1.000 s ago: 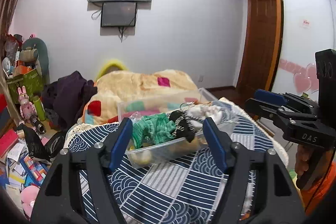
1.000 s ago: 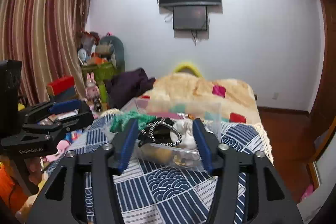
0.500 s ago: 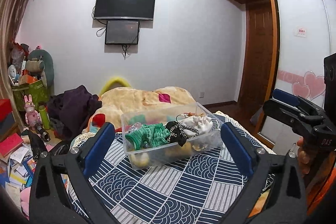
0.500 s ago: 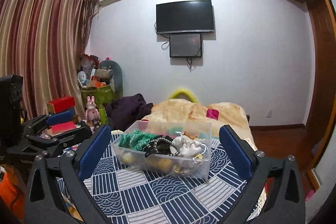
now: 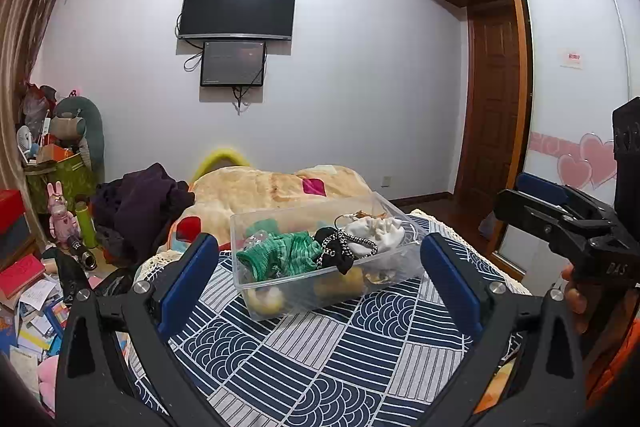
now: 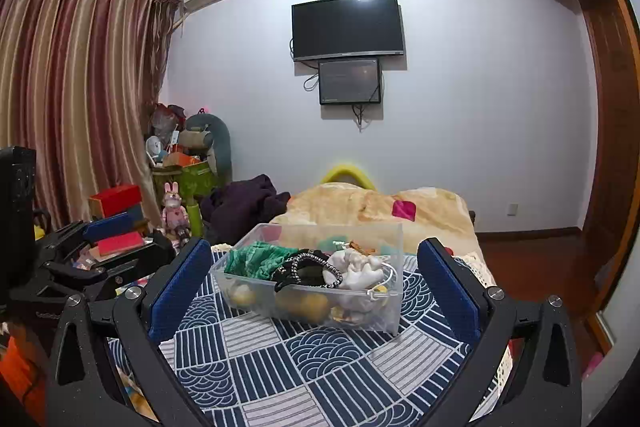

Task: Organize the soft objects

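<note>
A clear plastic bin (image 5: 280, 227) stands on a navy patterned cloth (image 5: 320, 355). It holds a green knit piece (image 5: 280, 255), a black-and-white item (image 5: 340, 251), a white soft item (image 5: 376, 231) and yellow things below. The bin also shows in the right wrist view (image 6: 384, 239). My left gripper (image 5: 320, 283) is open and empty, held back from the bin with its jaws wide on either side. My right gripper (image 6: 314, 291) is open and empty, likewise back from the bin. Each gripper appears at the edge of the other's view: the right one (image 5: 560, 211), the left one (image 6: 100, 251).
A bed with a beige blanket (image 5: 272, 187) lies behind the bin, with dark clothes (image 5: 140, 203) at its left. Toys, boxes and papers clutter the floor at left (image 5: 36, 267). A wooden door and wardrobe (image 5: 492, 107) stand at right.
Both grippers have opened wide and pulled back and up from the bin. The bin now looks smaller and farther away in both views.
</note>
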A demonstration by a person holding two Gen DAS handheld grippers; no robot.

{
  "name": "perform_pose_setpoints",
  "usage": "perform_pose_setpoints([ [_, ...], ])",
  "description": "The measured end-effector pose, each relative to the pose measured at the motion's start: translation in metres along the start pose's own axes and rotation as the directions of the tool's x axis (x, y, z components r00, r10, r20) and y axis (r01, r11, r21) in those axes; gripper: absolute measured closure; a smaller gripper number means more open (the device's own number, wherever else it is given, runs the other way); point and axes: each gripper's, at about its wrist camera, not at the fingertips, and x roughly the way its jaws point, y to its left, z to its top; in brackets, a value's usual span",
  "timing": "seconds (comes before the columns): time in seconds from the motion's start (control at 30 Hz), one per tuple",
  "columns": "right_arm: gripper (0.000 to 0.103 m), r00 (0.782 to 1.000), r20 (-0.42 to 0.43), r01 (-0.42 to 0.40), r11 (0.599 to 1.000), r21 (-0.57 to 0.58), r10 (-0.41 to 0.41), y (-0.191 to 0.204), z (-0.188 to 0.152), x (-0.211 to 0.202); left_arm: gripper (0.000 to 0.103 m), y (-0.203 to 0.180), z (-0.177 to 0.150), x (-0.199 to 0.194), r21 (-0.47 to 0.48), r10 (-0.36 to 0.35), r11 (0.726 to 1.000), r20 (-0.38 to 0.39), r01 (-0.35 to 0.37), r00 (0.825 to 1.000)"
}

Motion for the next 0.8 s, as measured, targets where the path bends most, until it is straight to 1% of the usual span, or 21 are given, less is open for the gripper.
perform_pose_setpoints([
  [0.8,0.0,1.0,-0.003,0.008,1.0,-0.011,-0.008,0.0026,0.0009,-0.0041,0.0,0.0003,-0.0003,-0.0001,0.0,0.0,1.0,-0.001,0.0,1.0],
])
